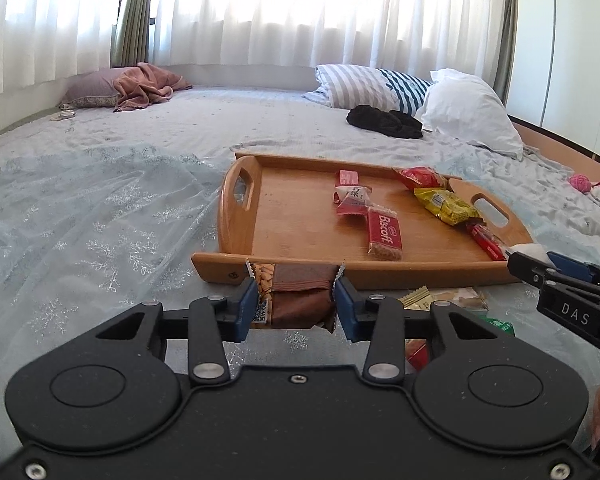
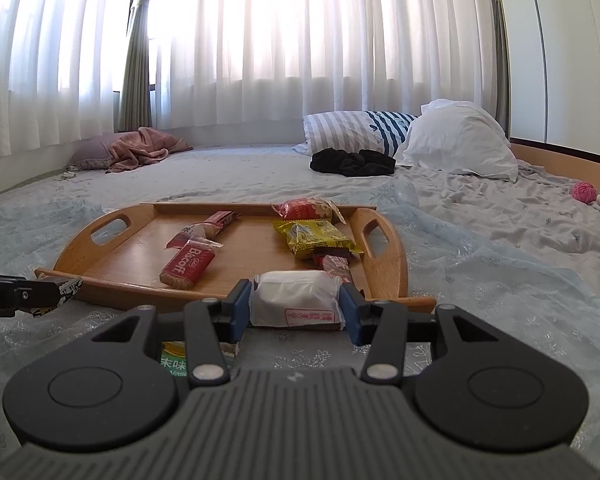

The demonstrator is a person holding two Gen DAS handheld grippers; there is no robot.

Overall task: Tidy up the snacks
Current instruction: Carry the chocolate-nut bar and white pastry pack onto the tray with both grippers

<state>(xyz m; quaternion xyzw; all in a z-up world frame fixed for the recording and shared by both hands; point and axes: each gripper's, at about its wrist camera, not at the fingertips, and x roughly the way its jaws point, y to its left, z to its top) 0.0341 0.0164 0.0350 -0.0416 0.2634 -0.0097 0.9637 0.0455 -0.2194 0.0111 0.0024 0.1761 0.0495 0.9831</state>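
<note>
Bed with pale blue snowflake bedspread [image 1: 100, 216], sheer curtains [image 2: 300, 40] behind; wooden tray [image 1: 236, 276] set on it.

Left gripper [image 1: 296, 300]: jaws closed part-way on a brown snack packet [image 1: 300, 296], clamped crosswise just short of the tray's near rim. Right gripper [image 2: 296, 304]: jaws part-way closed, gripping a white wrapped snack [image 2: 296, 298] at the tray's near edge. Ahead of both, in the tray: Biscoff packet [image 1: 384, 232], yellow packet [image 1: 446, 204], red packets. Loose packets lie under the grippers.
</note>
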